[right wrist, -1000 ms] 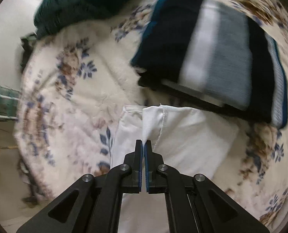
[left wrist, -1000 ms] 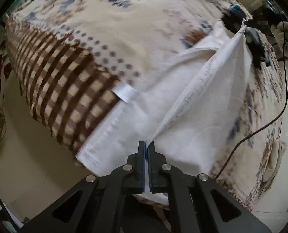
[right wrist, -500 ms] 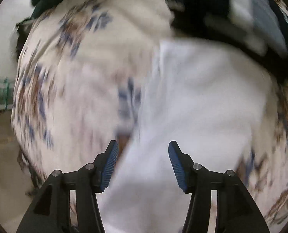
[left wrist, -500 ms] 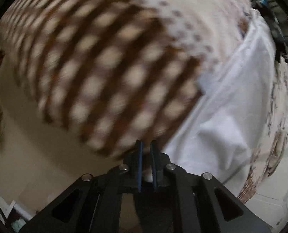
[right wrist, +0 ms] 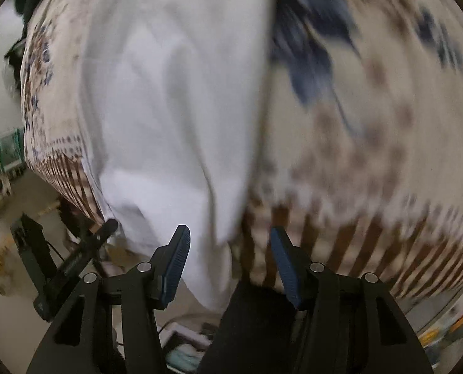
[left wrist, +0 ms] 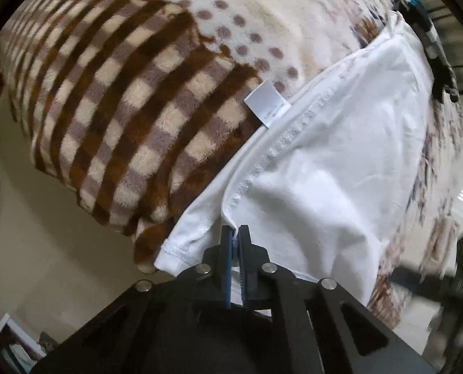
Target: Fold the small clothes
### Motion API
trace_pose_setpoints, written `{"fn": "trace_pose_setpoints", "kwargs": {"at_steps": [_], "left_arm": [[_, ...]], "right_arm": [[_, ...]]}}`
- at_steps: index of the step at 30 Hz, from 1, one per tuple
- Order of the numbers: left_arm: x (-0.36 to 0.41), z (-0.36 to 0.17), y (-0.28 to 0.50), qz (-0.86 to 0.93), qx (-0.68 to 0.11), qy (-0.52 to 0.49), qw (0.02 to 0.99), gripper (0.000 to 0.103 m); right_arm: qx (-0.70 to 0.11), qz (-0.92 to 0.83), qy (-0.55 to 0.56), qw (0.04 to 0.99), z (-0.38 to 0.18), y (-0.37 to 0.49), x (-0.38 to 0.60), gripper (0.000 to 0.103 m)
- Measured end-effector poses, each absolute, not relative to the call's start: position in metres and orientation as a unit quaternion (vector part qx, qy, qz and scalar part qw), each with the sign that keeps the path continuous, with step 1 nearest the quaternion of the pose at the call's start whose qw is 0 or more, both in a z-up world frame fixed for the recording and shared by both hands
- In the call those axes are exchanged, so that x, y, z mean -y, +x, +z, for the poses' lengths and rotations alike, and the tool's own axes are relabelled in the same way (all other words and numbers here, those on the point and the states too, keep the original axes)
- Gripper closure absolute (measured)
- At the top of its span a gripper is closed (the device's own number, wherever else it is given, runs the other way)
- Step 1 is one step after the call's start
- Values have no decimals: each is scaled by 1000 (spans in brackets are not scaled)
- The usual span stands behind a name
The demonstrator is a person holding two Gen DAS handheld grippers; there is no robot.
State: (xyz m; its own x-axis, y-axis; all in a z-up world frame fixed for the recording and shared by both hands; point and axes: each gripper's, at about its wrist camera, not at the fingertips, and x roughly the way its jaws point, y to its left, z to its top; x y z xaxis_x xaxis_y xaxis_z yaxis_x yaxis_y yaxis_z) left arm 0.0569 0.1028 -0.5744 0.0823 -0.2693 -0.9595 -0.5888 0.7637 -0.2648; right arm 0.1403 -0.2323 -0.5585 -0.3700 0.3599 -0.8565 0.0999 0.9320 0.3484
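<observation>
- No container shows in either view; a white garment (left wrist: 334, 155) lies spread on a fleece blanket (left wrist: 131, 93) that covers a bed, the blanket checked brown and cream at its edge and flowered blue and brown farther in.
- A small white label (left wrist: 267, 102) sticks out from the garment's long seamed edge and rests on the brown checks; any print on it is too faint to read.
- The left tongs (left wrist: 237, 243) are clenched on the garment, a pinch of white cloth showing between the blue pads right at the near end of the stitched seam, by the blanket's edge over the floor.
- From that pinch the seam runs away up and to the right across the bed.
- The right tongs (right wrist: 229, 265) stand released, blue pads wide apart, grasping nothing.
- In the blurred right wrist view the garment's (right wrist: 169, 109) lower corner hangs over the bed edge between those two pads; whether it touches either pad cannot be told.
- The left tongs (right wrist: 106, 229) appear at the left of that view, at the garment's edge.
</observation>
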Motion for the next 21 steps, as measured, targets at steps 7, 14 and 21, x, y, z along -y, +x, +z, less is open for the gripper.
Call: {"fn": "trace_pose_setpoints", "kwargs": {"at_steps": [7,14,21], "left_arm": [[-112,-545,38,136,-639,-327,682,101],[-134,-543,35,98,-649,-331,677,101],[-142,-551,38,55,-659,-322,677,101]], "right_arm": [[-817,112,207,525,-566,73,252,47],[-805,103,228,538,-565,42,244,47],[-796,10,217,565,-580,14,225,99]]}}
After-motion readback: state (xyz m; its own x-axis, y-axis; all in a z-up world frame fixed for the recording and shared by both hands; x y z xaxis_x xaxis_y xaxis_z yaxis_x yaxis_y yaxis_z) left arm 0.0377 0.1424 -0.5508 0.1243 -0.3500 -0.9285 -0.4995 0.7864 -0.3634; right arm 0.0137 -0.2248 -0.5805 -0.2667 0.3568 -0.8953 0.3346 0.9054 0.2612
